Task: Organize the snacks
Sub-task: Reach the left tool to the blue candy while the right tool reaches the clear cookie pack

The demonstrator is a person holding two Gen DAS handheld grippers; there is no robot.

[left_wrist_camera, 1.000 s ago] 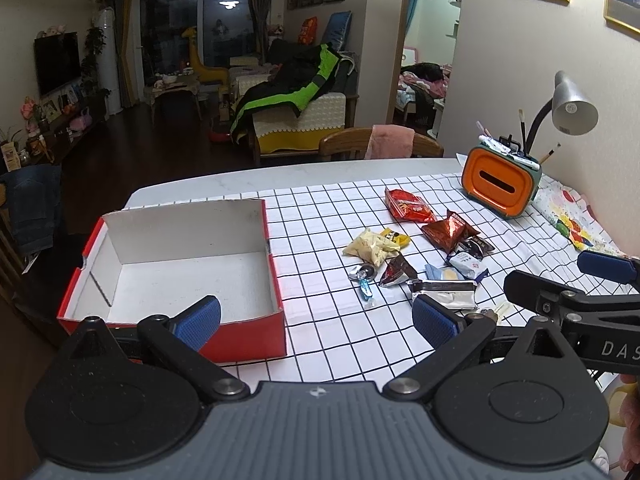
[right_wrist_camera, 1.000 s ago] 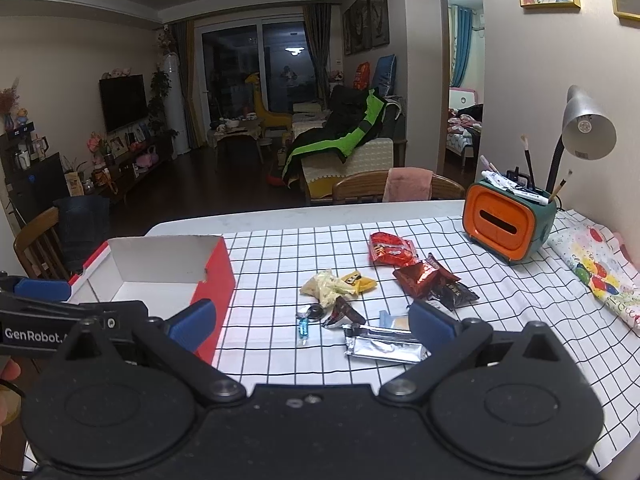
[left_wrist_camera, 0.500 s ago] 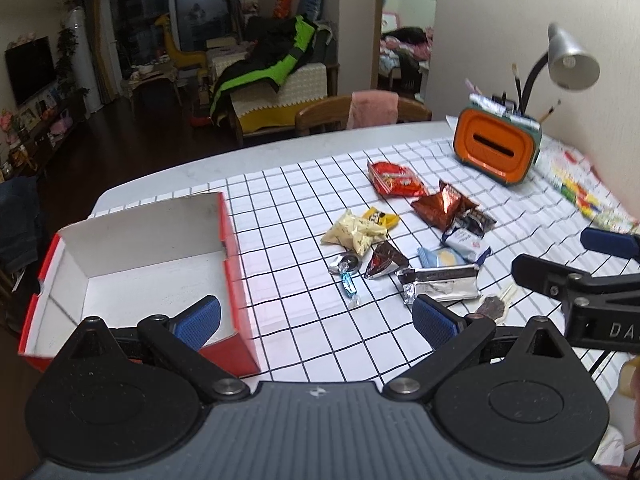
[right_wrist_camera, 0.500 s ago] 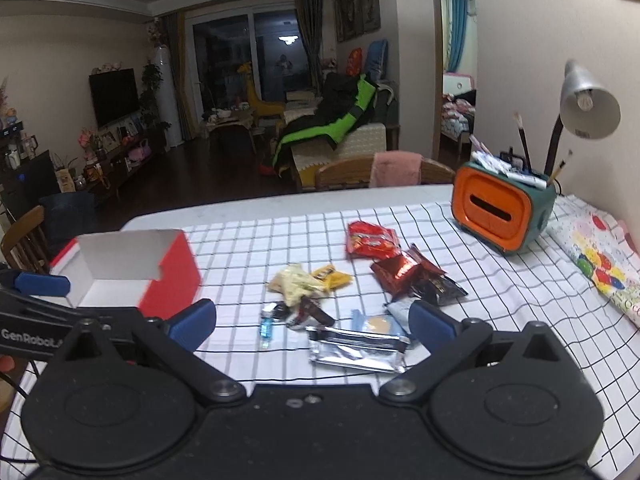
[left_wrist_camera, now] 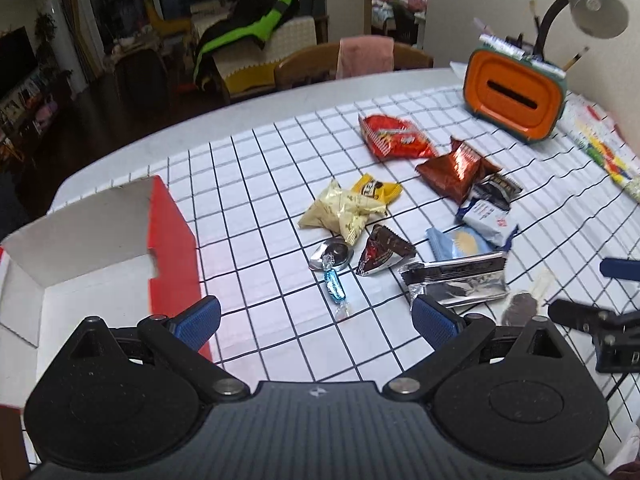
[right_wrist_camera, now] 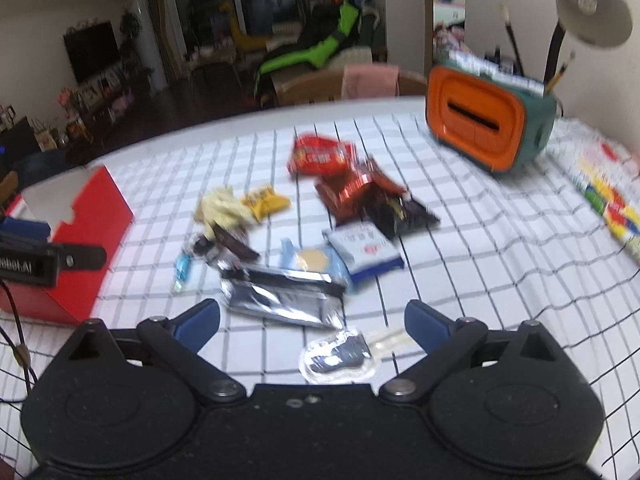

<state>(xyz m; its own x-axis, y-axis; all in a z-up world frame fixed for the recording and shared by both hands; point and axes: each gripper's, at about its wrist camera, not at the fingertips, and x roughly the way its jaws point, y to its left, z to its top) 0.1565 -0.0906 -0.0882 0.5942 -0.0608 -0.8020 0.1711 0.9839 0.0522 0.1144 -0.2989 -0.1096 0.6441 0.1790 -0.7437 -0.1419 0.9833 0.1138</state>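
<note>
Several snack packets lie on the checked tablecloth: a red bag [left_wrist_camera: 394,136], a brown foil bag [left_wrist_camera: 454,170], a cream bag [left_wrist_camera: 340,212], a silver bar wrapper [left_wrist_camera: 458,278] and a blue candy [left_wrist_camera: 335,286]. An open red box [left_wrist_camera: 174,232] with a white inside stands at the left. My left gripper [left_wrist_camera: 316,318] is open and empty, above the cloth just before the candy. My right gripper [right_wrist_camera: 312,322] is open and empty, over a clear-wrapped dark lollipop [right_wrist_camera: 340,354], with the silver wrapper [right_wrist_camera: 280,294] just beyond. The red box [right_wrist_camera: 86,220] shows at its left.
An orange and green holder [left_wrist_camera: 514,98] with brushes and a grey desk lamp [left_wrist_camera: 592,8] stand at the back right. A colourful patterned cloth [left_wrist_camera: 600,148] lies at the right edge. A wooden chair with a pink towel [left_wrist_camera: 366,56] stands behind the table.
Both grippers have moved forward and down toward the snacks, which now look larger and closer. The red box has slid toward the left of both views. Both stay open.
</note>
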